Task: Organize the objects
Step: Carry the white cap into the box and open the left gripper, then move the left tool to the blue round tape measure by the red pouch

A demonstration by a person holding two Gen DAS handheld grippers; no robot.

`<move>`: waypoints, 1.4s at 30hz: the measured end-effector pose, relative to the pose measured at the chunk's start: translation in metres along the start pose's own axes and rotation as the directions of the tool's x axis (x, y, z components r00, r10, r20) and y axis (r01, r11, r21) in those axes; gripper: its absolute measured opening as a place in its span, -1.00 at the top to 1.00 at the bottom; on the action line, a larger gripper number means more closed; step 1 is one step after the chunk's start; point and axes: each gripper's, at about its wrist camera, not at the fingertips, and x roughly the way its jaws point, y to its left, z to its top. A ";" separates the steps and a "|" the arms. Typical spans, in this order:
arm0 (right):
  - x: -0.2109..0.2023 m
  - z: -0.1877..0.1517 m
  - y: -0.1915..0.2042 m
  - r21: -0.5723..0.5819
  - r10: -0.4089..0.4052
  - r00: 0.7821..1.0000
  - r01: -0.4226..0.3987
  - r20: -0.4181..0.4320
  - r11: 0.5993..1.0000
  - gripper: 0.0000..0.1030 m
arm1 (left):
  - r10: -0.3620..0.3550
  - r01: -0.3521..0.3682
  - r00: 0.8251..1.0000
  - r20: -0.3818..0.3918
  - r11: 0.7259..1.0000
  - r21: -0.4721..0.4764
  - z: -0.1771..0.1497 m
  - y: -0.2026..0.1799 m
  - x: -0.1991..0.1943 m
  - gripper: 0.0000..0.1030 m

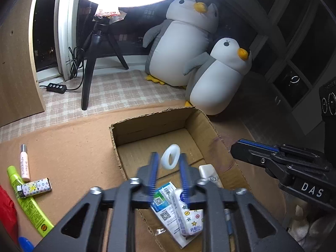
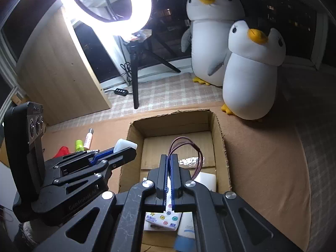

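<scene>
Left gripper (image 1: 169, 163): jaws parted; white ring (image 1: 169, 157) sits loose between the tips, no pad pressing it, above the cardboard box (image 1: 147, 129).
White ring: oval, long axis tilted from lower left to upper right in the left wrist view, its hole facing the camera.
Right gripper (image 2: 169, 162): jaws closed on brown hair ties (image 2: 190, 147), the loops arching up and right, then drooping.
Cardboard box: centre frame, open top; a star-print pack (image 1: 190, 212) and a white tube (image 1: 210, 173) lie inside.
Worktop (image 1: 69, 147): pink tube (image 1: 24, 162), green tube (image 1: 29, 201) and lighter (image 1: 34, 187) lie at lower left.
</scene>
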 end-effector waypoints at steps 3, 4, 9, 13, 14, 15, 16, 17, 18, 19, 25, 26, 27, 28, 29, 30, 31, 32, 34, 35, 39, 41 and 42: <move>0.002 0.002 -0.007 0.019 0.005 1.000 -0.005 -0.003 1.000 0.62 | 0.013 -0.014 1.000 0.010 1.000 0.003 -0.001 0.000 0.000 0.27; 0.002 0.003 -0.008 0.019 0.000 1.000 0.000 0.001 1.000 0.56 | 0.011 -0.011 1.000 0.010 1.000 -0.002 -0.001 0.002 0.001 0.27; 0.002 0.002 -0.010 0.032 0.008 1.000 -0.008 -0.002 0.999 0.55 | 0.005 -0.005 1.000 0.005 1.000 -0.030 -0.005 0.010 -0.005 0.27; 0.000 -0.003 -0.008 0.041 0.023 1.000 -0.023 -0.010 0.999 0.54 | 0.019 -0.018 1.000 0.004 0.999 -0.033 -0.015 0.017 -0.017 0.27; -0.001 -0.005 -0.006 0.042 0.025 1.000 -0.025 -0.011 0.999 0.52 | 0.025 -0.025 1.000 0.007 0.999 -0.031 -0.017 0.019 -0.022 0.27; -0.001 -0.007 -0.005 0.043 0.026 1.000 -0.026 -0.011 0.999 0.45 | 0.035 -0.035 0.999 0.009 0.999 -0.028 -0.020 0.021 -0.027 0.27; -0.002 -0.009 -0.003 0.045 0.026 1.000 -0.026 -0.010 0.999 0.40 | 0.050 -0.049 0.999 0.013 0.998 -0.028 -0.024 0.024 -0.034 0.27; -0.004 -0.011 -0.001 0.046 0.028 1.000 -0.028 -0.007 0.999 0.32 | 0.057 -0.056 0.998 0.017 0.998 -0.031 -0.027 0.027 -0.040 0.27; -0.004 -0.013 0.001 0.046 0.029 1.000 -0.029 -0.006 0.999 0.29 | 0.060 -0.060 0.998 0.019 0.998 -0.034 -0.029 0.030 -0.046 0.27; -0.005 -0.016 0.003 0.046 0.029 1.000 -0.029 -0.004 0.999 0.29 | 0.069 -0.068 0.997 0.026 0.997 -0.037 -0.033 0.034 -0.055 0.27; -0.013 -0.035 0.026 0.037 0.038 0.999 -0.038 0.003 0.999 0.10 | 0.170 -0.171 0.983 0.063 0.985 0.012 -0.055 0.047 -0.104 0.27; -0.015 -0.038 0.030 0.037 0.041 0.999 -0.041 0.005 0.998 0.07 | 0.177 -0.178 0.982 0.069 0.984 0.012 -0.058 0.051 -0.114 0.27; -0.016 -0.041 0.034 0.038 0.044 0.999 -0.044 0.007 0.998 0.04 | 0.181 -0.182 0.981 0.076 0.983 0.012 -0.061 0.054 -0.123 0.27; -0.019 -0.045 0.039 0.038 0.049 0.999 -0.050 0.009 0.998 0.02 | 0.189 -0.191 0.978 0.087 0.981 0.013 -0.066 0.058 -0.133 0.26; -0.020 -0.047 0.043 0.037 0.052 0.999 -0.052 0.010 0.998 -0.02 | 0.200 -0.201 0.975 0.095 0.979 0.012 -0.069 0.062 -0.143 0.26; -0.022 -0.051 0.049 0.035 0.056 0.998 -0.056 0.012 0.998 -0.04 | 0.207 -0.208 0.973 0.099 0.978 0.008 -0.073 0.067 -0.150 0.23; -0.023 -0.054 0.053 0.033 0.060 0.998 -0.060 0.014 0.998 -0.04 | 0.211 -0.212 0.972 0.099 0.977 -0.001 -0.077 0.074 -0.157 0.19; -0.025 -0.058 0.060 0.030 0.067 0.998 -0.067 0.016 0.997 -0.05 | 0.214 -0.214 0.972 0.099 0.977 -0.009 -0.081 0.079 -0.163 0.17; -0.028 -0.065 0.070 0.026 0.071 0.997 -0.072 0.022 0.997 -0.07 | 0.228 -0.227 0.968 0.102 0.974 -0.020 -0.090 0.089 -0.175 0.14; -0.030 -0.070 0.078 0.020 0.071 0.997 -0.071 0.026 0.997 -0.09 | 0.235 -0.234 0.967 0.101 0.972 -0.025 -0.095 0.097 -0.182 0.14; -0.029 -0.086 0.099 0.010 0.084 0.996 -0.085 0.019 0.996 -0.14 | 0.248 -0.244 0.965 0.085 0.968 -0.058 -0.112 0.123 -0.199 0.06; -0.026 -0.095 0.110 0.003 0.093 0.996 -0.093 0.004 0.996 -0.14 | 0.256 -0.249 0.963 0.079 0.964 -0.089 -0.120 0.141 -0.207 0.03; -0.024 -0.098 0.114 0.000 0.095 0.995 -0.095 -0.003 0.995 -0.14 | 0.261 -0.253 0.963 0.073 0.962 -0.106 -0.124 0.152 -0.210 0.03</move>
